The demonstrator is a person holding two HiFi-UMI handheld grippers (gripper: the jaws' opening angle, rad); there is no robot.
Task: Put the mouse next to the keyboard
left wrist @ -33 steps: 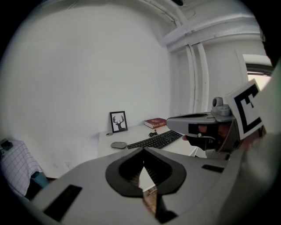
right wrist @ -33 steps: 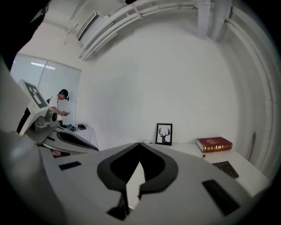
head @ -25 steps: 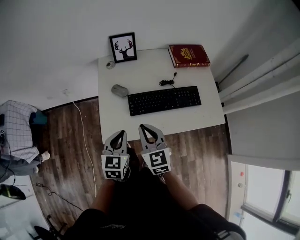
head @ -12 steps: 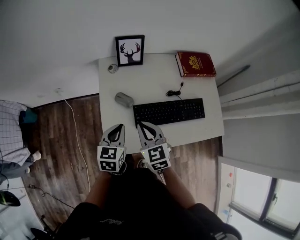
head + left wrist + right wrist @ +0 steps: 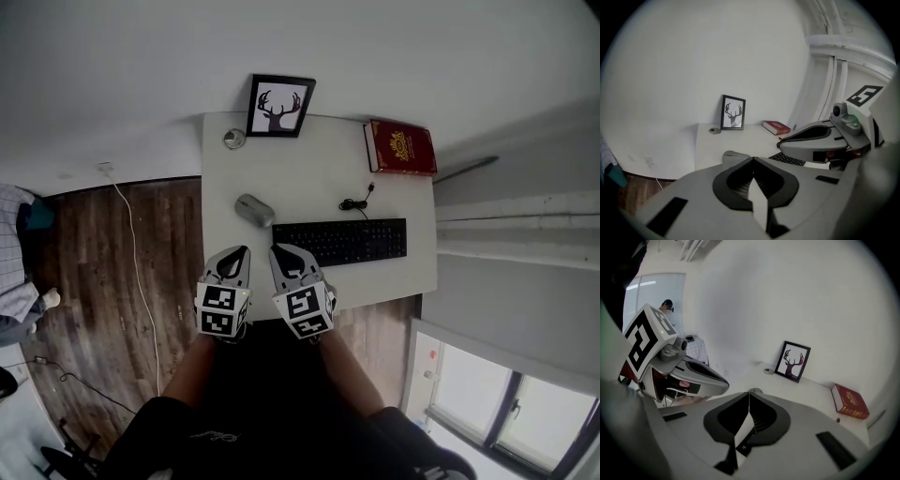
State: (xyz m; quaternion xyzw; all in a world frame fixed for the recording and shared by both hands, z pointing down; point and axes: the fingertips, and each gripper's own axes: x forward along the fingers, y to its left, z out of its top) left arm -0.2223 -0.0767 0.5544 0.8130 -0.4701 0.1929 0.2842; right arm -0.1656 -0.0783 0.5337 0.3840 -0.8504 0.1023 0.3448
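I'm on the approach, left gripper (image 5: pixel 237 255) and right gripper (image 5: pixel 280 253) both closed on nothing at the table's (image 5: pixel 309 173) near edge; next, open one over the mouse (image 5: pixel 254 210), just far-left of the keyboard (image 5: pixel 340 241).

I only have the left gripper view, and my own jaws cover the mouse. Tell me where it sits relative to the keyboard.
Observer: In the head view, the mouse lies close to the keyboard's far left corner, angled toward it.
Operator: Report the right gripper's jaws.
Observer: The right gripper view shows the right gripper shut, with nothing between its jaws.
Operator: Say what lies behind the keyboard.
Observer: In the head view, its cable lies bunched on the table, between the keyboard and the red book.
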